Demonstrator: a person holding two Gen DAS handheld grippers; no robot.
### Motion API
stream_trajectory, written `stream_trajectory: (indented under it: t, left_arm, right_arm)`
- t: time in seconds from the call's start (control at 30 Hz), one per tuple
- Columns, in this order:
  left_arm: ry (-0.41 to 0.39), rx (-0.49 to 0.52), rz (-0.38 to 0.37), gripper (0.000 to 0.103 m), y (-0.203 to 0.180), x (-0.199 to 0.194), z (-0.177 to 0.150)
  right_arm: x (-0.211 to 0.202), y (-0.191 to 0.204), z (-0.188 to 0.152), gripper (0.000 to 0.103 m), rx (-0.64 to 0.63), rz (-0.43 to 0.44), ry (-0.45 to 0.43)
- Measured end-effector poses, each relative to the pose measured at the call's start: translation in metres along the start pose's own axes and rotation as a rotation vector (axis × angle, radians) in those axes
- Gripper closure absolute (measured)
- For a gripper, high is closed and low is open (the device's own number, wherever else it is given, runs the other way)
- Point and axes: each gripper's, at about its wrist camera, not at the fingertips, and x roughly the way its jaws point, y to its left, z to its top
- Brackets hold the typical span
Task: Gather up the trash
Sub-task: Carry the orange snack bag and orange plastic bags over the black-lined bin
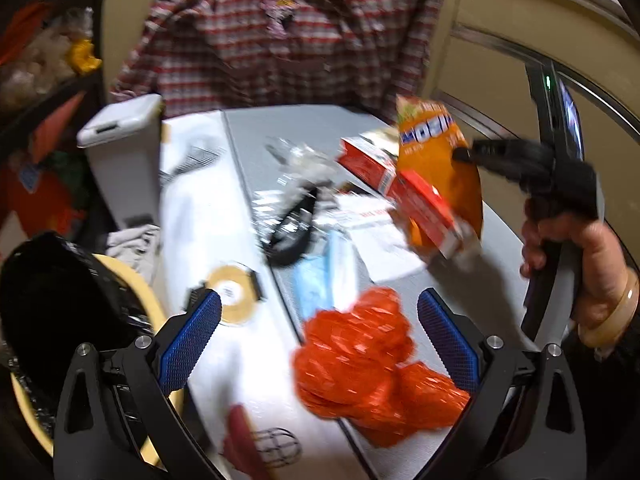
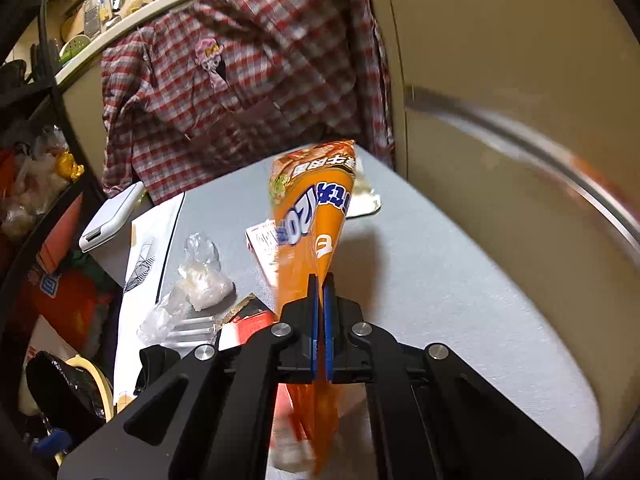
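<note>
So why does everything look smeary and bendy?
Left wrist view: motion blur smears the orange wrapper, red box and orange bag, with glare whitening the table. Right wrist view: the fisheye lens bends the wall, and the wrapper's bottom blurs.

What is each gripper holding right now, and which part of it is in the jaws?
The right gripper is shut on the orange snack bag, pinching it near its lower end. The left gripper is open and holds nothing, above the red plastic bag.

Lying ahead of the tool: one orange wrapper [image 2: 308, 216], one red box [image 1: 404, 188], one red bag [image 1: 360, 360], one mask [image 1: 320, 280], one tape roll [image 1: 234, 294].
</note>
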Motion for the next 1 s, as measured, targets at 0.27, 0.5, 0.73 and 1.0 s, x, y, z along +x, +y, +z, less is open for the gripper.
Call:
stream_trajectory:
  t: [0.27,0.5,0.73,1.0]
  left_arm:
    - [0.088,0.067,-0.04,0.046,-0.025,0.023,-0.011]
    - [0.032,0.087,-0.042,0.066,-0.032,0.01,-0.009]
    - [-0.021,0.066,-0.101,0.069,-0.031,-0.019,0.001]
    - [-0.114,0.063,-0.098,0.069,-0.033,-0.049,0.014]
  right_arm:
    - [-0.045,0.005,0.005,0.101,-0.108,-0.029,-0.113]
    - [-0.081,-0.005,0.002,0.101,-0.125,-0.032,-0.185]
    - [-0.098,-0.008,-0.001,0.101,-0.106,0.026,-0.197]
    - [-0.111,0.01,-0.016,0.101,-0.133,0.123,-0.179]
